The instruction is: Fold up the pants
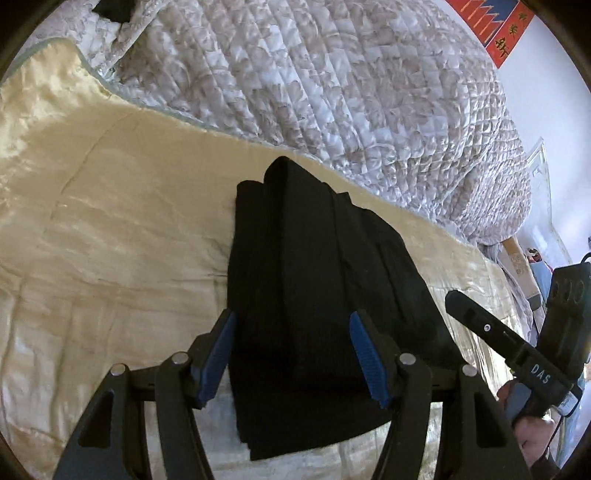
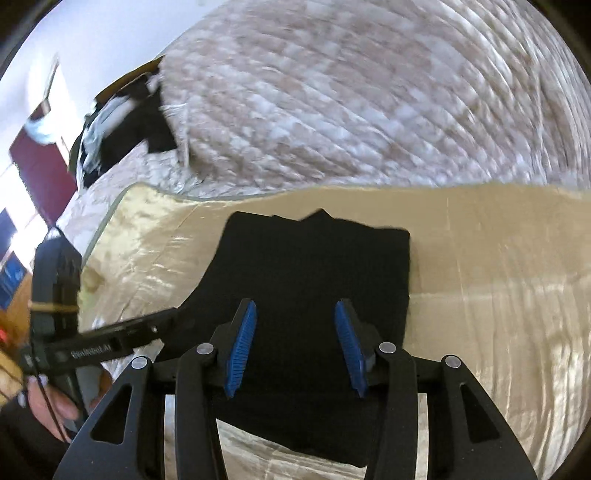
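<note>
Left of scene: cream satin sheet point(image 1: 92, 229) covers the bed surface, creased, extending under the garment. Left gripper point(image 1: 291, 321) is positioned above the near end of the black pants point(image 1: 314, 266); its blue pads point(image 1: 218, 354) stand wide apart with nothing between them, and no contact with the cloth can be confirmed from this view.

Centre: the pants lie on the sheet as a compact folded bundle, several layers showing at the far end, long axis running near to far. In the right wrist view the same pants point(image 2: 314, 273) appear as a roughly rectangular block, far edge close to the sheet's border.

Far side: quilted floral bedspread point(image 1: 332, 74) is heaped beyond the sheet, just beside the bundle's far end.

Right of scene: right gripper point(image 2: 295, 314) hovers over the pants, pads point(image 2: 347, 339) well spread, holding nothing. From the left wrist view the right gripper point(image 1: 461, 302) sits just right of the bundle, its spread unclear there. Red wall hanging point(image 1: 495, 26) at far right
</note>
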A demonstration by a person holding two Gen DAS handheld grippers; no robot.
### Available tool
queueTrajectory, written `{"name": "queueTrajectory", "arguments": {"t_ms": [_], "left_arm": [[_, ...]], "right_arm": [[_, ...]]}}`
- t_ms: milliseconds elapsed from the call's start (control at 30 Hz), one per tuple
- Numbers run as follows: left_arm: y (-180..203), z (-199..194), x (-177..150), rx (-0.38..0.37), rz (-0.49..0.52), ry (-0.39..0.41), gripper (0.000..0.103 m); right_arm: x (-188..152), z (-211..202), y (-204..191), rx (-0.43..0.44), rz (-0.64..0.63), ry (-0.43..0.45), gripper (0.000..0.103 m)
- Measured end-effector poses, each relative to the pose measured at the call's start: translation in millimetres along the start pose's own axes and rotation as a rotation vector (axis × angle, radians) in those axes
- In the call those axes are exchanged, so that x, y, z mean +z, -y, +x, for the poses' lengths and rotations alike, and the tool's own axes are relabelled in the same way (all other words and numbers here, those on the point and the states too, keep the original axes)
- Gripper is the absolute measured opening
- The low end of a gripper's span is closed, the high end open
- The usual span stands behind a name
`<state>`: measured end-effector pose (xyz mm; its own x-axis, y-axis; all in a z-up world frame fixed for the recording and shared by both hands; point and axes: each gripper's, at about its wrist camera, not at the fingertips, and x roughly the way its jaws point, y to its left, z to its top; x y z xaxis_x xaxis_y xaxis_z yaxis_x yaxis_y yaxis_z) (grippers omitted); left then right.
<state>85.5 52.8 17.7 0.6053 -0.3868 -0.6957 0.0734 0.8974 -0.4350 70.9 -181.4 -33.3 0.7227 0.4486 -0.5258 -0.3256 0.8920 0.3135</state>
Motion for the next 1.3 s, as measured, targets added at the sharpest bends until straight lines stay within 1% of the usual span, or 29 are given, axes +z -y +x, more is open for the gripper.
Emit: {"name": "queueTrajectory", "arguments": {"t_ms": [167, 300, 333, 400, 467, 567, 600, 700, 833, 900, 1000, 1067, 1133, 1200, 1300], "left_arm": [[5, -3, -1, -0.004, -0.001, 0.02, 0.064], [7, -14, -1, 0.0, 0.01, 0.062, 0.051], [9, -17, -1, -0.01, 0.015, 0.07, 0.051], [11, -19, 0, -0.008, 0.024, 0.077, 0.051], [11, -15, 1, -0.008, 0.02, 0.058, 0.051], [0, 0, 1, 0.019, -0.025, -0.008, 0.051], [-2, 3, 1, 0.01, -0.038, -0.015, 0.051], [1, 0, 2, -0.002, -0.034, -0.013, 0.05], [11, -9, 1, -0.049, -0.002, 0.013, 0.05], [12, -10, 2, -0.045, 0.008, 0.023, 0.05], [7, 4, 1, -0.004, -0.003, -0.024, 0.046], [2, 7, 3, -0.018, -0.04, -0.032, 0.045], [4, 6, 4, -0.015, -0.037, -0.04, 0.038], [8, 4, 4, 0.0, -0.014, -0.038, 0.024], [17, -9, 3, 0.009, 0.027, 0.003, 0.013]], "right_arm": [[2, -7, 13, 0.012, 0.055, 0.023, 0.045], [2, -6, 14, 0.009, 0.057, 0.024, 0.045], [2, -5, 14, 0.01, 0.059, 0.022, 0.045], [2, -3, 15, 0.008, 0.06, 0.02, 0.045], [2, -2, 15, 0.004, 0.06, 0.018, 0.045], [1, 0, 15, 0.004, 0.064, 0.012, 0.045], [0, 1, 14, 0.004, 0.064, 0.01, 0.045], [-1, 2, 14, 0.008, 0.064, 0.003, 0.045], [-2, 1, 13, 0.0, 0.058, 0.008, 0.045], [-2, 2, 14, -0.001, 0.063, 0.009, 0.045], [-2, 3, 15, -0.003, 0.066, 0.003, 0.045], [-3, 4, 15, -0.005, 0.067, -0.003, 0.045], [-4, 5, 16, -0.009, 0.066, -0.006, 0.045], [-5, 5, 17, -0.016, 0.065, -0.008, 0.045], [-4, 3, 18, -0.026, 0.073, 0.001, 0.045]]}}
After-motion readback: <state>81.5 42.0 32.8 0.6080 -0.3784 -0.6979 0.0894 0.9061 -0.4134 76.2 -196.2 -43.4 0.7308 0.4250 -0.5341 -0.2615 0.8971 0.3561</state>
